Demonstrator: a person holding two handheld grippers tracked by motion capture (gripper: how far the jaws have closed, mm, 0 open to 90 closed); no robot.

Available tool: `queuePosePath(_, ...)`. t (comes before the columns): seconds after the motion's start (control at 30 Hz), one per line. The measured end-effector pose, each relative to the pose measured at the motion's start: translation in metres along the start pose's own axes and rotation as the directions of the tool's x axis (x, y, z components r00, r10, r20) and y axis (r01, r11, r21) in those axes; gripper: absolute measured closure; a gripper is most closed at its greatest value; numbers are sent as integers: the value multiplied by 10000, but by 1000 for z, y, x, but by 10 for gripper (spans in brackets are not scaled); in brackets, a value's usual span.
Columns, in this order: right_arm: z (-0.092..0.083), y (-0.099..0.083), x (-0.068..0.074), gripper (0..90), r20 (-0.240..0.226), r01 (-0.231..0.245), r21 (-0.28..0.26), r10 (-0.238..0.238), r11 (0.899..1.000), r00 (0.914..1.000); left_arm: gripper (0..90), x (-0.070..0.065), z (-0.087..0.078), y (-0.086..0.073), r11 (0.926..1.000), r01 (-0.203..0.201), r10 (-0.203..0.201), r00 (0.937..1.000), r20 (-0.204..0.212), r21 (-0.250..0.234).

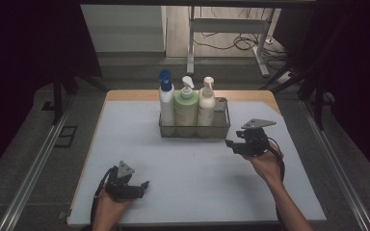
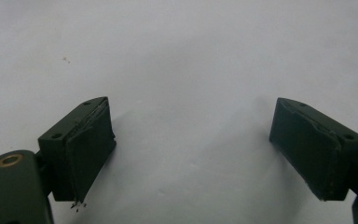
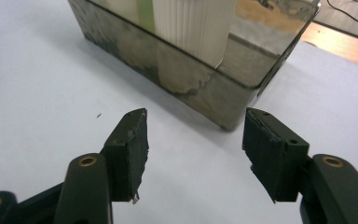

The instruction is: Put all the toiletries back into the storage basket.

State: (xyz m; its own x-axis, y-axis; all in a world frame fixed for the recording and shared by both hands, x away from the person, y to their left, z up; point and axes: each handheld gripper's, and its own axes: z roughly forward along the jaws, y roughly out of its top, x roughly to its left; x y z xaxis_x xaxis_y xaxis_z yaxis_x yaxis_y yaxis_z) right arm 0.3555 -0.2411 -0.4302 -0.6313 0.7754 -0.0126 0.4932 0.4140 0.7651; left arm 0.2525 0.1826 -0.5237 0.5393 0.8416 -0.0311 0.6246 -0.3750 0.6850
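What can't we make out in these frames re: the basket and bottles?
- Bottle labels: high view, too small and dim on the blue-capped bottle, green bottle and cream bottle.
- Bottle bases: hidden behind the basket wall.
- Right gripper view: bottle tops cut off by the upper edge; cream bottle partly visible.

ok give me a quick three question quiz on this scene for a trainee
1. How many pump bottles stand in the basket?
2. True or false: the right tool is shut on the cream bottle.
3. Which bottle stands leftmost in the high view: A the blue-capped bottle, B the green bottle, C the cream one?

Key: 1. three; 2. false, it is open and empty, short of the basket; 3. A
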Motion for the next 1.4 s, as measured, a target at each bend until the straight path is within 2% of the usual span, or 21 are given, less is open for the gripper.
queuePosePath(0.2, -8, -15, 2, 325, -16, 78, 28, -78, 10000, 10000, 131, 0, 0, 0, 10000, -1, 1, 10000, -2, 2)
queuePosePath(0.47, -17, -37, 1, 221, -105, -140, 182, 142, 9997, 9998, 131, 0, 0, 0, 10000, -6, 6, 10000, -7, -2)
queuePosePath(0.77, -22, -67, 3, 128, 164, -168, 364, 162, 9992, 9997, 131, 0, 0, 0, 10000, -4, 4, 10000, -8, -2)
queuePosePath(0.87, -22, -78, 5, 107, 187, -231, 436, 223, 9988, 9996, 132, 0, 0, 0, 10000, -5, 5, 10000, -9, -5)
queuePosePath(1.27, -9, -120, 6, 32, 353, -201, 1282, 157, 9915, 9993, 132, 0, 0, 0, 10000, -18, 18, 10000, -23, -16)
queuePosePath(1.4, -9, -125, 4, 28, 237, -518, 1052, 496, 9931, 9985, 132, 0, 0, 0, 10000, -16, 16, 10000, -27, -26)
